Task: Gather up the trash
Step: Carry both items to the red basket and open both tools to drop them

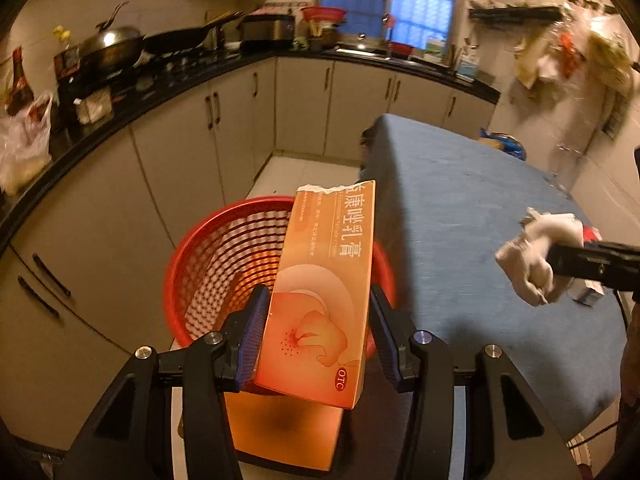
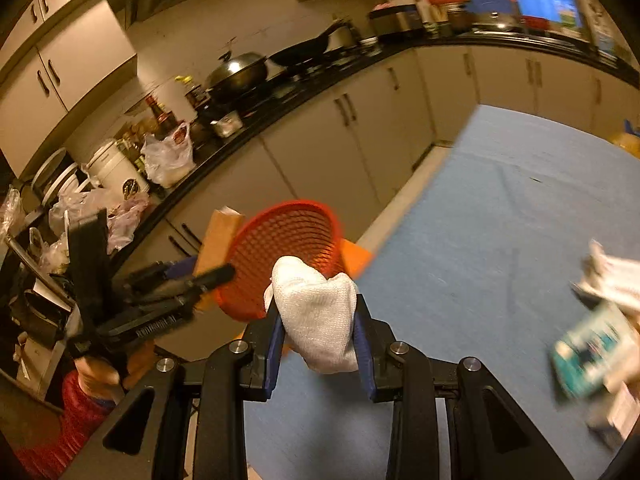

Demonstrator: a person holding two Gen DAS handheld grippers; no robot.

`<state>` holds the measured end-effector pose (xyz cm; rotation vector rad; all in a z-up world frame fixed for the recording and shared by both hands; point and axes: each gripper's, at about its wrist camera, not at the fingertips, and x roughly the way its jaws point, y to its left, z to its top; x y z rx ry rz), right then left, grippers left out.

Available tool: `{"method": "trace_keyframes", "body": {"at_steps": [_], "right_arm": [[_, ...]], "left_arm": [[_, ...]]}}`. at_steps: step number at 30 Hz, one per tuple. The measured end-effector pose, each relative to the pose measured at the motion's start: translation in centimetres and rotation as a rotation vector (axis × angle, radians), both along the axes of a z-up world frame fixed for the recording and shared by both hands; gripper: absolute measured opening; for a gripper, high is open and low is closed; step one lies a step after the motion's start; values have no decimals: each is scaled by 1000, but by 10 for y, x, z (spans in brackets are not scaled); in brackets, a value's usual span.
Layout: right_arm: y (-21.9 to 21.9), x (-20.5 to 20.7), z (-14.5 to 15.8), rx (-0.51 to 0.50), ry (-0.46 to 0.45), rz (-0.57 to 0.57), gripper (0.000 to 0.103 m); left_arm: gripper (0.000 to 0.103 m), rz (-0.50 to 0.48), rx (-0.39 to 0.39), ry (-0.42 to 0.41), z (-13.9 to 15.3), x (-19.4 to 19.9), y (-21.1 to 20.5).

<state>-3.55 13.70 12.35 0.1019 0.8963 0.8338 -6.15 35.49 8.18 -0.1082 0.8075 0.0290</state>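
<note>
My left gripper (image 1: 318,300) is shut on an orange medicine box (image 1: 320,304) with a torn top, held upright over the near rim of the red mesh waste basket (image 1: 224,256). My right gripper (image 2: 318,308) is shut on a crumpled white tissue (image 2: 316,312), held above the blue table with the basket (image 2: 280,248) just beyond it. The right gripper also shows in the left wrist view (image 1: 536,268) at the right, with the tissue (image 1: 528,256). The left gripper (image 2: 208,276) and box (image 2: 218,236) show in the right wrist view.
The basket stands on an orange stool (image 1: 280,428) beside the blue-covered table (image 1: 472,208). More trash, a teal box (image 2: 592,352) and crumpled paper (image 2: 616,276), lies on the table at the right. A cluttered black kitchen counter (image 1: 120,116) with cabinets runs along the back.
</note>
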Motion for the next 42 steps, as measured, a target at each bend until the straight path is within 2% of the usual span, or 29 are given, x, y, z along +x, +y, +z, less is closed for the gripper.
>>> {"method": "trace_keyframes", "body": {"at_steps": [5, 10, 15, 17, 19, 32, 42], "right_arm": [[61, 33, -21, -37, 70, 29, 34], [99, 65, -51, -63, 147, 30, 34], [113, 76, -65, -89, 181, 20, 41], [115, 78, -67, -92, 189, 14, 47], [116, 80, -68, -87, 199, 13, 48], [82, 60, -48, -30, 175, 5, 48], [16, 20, -26, 27, 102, -55, 48]], "left_arm": [[48, 29, -2, 53, -22, 20, 19], [48, 48, -26, 83, -41, 33, 31], [48, 62, -47, 90, -52, 41, 39], [51, 61, -62, 90, -54, 42, 42], [53, 61, -73, 84, -54, 43, 43], [58, 71, -99, 33, -35, 19, 32], [60, -12, -91, -17, -14, -2, -18]]}}
